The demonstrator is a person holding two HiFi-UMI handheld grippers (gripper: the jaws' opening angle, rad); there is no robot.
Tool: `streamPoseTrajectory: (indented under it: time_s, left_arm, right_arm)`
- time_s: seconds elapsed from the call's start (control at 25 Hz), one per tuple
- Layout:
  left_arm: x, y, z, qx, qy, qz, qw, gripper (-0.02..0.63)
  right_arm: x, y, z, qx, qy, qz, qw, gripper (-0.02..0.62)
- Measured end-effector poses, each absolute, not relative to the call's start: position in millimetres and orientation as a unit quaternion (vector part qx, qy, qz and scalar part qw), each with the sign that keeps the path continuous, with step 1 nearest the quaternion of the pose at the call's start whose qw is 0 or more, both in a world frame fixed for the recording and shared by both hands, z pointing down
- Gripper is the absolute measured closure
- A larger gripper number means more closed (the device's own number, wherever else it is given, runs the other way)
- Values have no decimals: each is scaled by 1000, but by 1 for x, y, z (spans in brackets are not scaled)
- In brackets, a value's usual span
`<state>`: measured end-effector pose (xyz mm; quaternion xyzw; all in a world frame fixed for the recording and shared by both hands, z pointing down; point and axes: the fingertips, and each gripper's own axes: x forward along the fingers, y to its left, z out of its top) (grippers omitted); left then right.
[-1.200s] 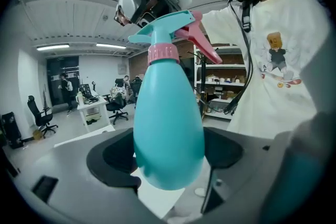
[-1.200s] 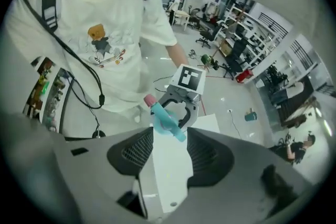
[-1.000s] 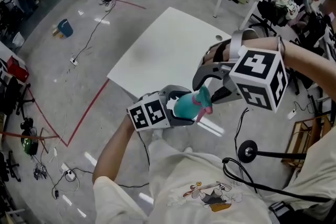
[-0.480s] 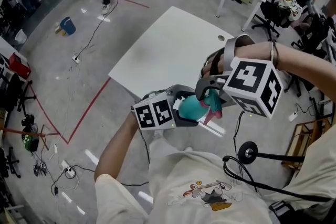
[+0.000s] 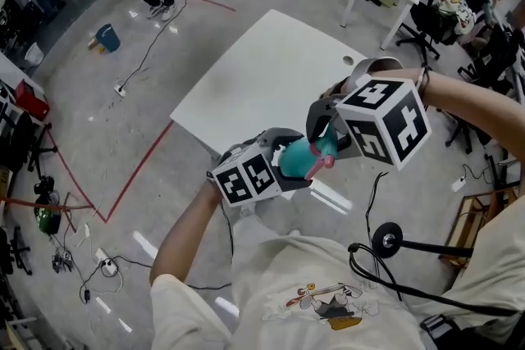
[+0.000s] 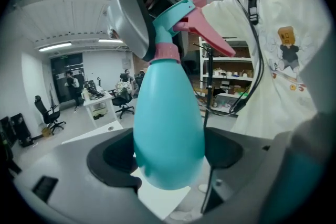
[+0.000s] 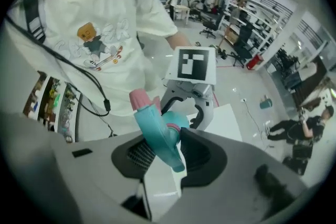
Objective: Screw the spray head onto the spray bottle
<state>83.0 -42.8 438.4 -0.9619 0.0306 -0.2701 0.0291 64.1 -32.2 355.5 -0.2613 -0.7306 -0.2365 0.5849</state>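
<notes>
- Between the jaws of the left gripper (image 5: 289,163), the teal pear-shaped plastic spray bottle (image 6: 168,128) is clamped round its wide lower body, with both dark pads pressed against its sides.
- Away from that gripper the narrow neck of the spray bottle is tilted upward, and it is ringed by a pink collar (image 6: 168,53).
- On that neck the teal spray head (image 7: 157,131), with its pink trigger (image 6: 209,36), is seated.
- Over the left gripper the right gripper (image 7: 163,153) is held, pointed steeply down; its jaws have just been closing, and the spray head is pinched between them, a pad laid against each side.
- Just beside the spray head, on the side away from the left gripper, the right gripper's black-and-white marker cube (image 5: 384,124) is seen.
- Beyond both grippers a white tabletop (image 5: 254,78) is seen; the spray bottle is held in the air near its closest edge, in front of the person's white printed T-shirt (image 5: 320,299).
</notes>
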Motion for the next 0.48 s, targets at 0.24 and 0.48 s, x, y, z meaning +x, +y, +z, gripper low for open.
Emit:
streamPoseTrajectory:
  time_s: [0.24, 0.48]
  left_arm:
    - [87, -79, 447, -954, 120, -275, 14, 207]
    - [86, -103, 453, -941, 196, -275, 13, 207]
  right_arm:
    - [69, -67, 366, -194, -751, -166, 609, 466]
    - [67, -87, 372, -132, -768, -97, 619, 466]
